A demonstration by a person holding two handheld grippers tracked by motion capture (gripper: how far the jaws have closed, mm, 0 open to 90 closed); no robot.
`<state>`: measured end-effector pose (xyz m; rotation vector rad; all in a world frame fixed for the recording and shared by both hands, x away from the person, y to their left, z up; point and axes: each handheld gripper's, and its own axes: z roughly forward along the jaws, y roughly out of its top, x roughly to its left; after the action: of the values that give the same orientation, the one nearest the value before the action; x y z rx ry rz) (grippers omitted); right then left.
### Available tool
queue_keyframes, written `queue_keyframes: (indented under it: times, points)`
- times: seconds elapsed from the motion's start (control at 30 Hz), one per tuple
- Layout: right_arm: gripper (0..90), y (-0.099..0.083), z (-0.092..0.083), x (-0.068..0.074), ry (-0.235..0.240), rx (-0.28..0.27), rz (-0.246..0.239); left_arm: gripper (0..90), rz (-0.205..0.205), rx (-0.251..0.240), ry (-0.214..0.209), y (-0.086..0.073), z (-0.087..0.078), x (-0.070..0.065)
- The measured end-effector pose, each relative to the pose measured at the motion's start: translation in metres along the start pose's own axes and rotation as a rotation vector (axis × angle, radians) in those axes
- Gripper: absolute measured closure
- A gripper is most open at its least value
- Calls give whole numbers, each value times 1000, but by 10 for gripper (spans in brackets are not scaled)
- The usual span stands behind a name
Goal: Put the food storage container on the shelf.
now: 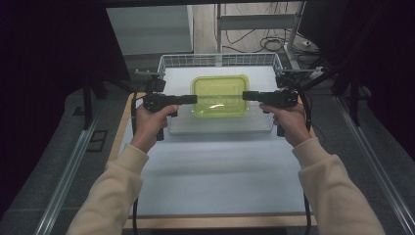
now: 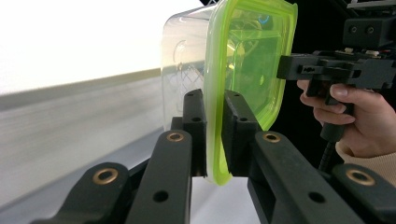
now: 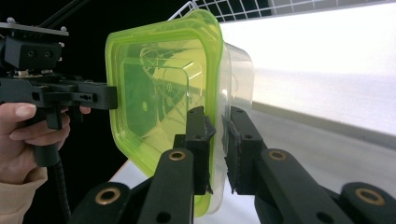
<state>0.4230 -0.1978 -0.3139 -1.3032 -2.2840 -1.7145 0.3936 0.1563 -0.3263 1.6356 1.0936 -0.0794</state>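
High view: both grippers' fingers pinch (nearly closed) the green lid (image 1: 219, 95) rim.

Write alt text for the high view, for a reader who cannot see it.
Two hand-held grippers, the left gripper and the right gripper, each clamp an opposite edge of a clear container with a green lid above a white tray. The person's cream sleeves reach in from below over a pale table, with a wire basket behind.

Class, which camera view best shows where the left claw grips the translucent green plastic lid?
The left gripper view: the left claw closes on the translucent green plastic lid at its rim. The high view shows the lid whole from above; the right gripper view shows that grip distantly.
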Motion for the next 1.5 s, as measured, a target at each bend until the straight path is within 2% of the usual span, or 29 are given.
queue_keyframes:
  times: [0.67,0.83,1.17,1.27,1.5]
  points:
    - [807,32,12,-5,-35,-2,16,816,-23,-18,11,31,7,12]
    - [807,39,14,-11,-39,-9,30,816,-16,-8,18,39,12,15]
    - [806,49,21,-25,-64,-4,62,814,-36,-8,40,51,26,23]
    - [806,52,22,-27,-71,-2,64,813,-25,-2,51,56,29,26]
    - [806,57,26,-33,-79,6,89,809,-27,-3,66,61,35,29]
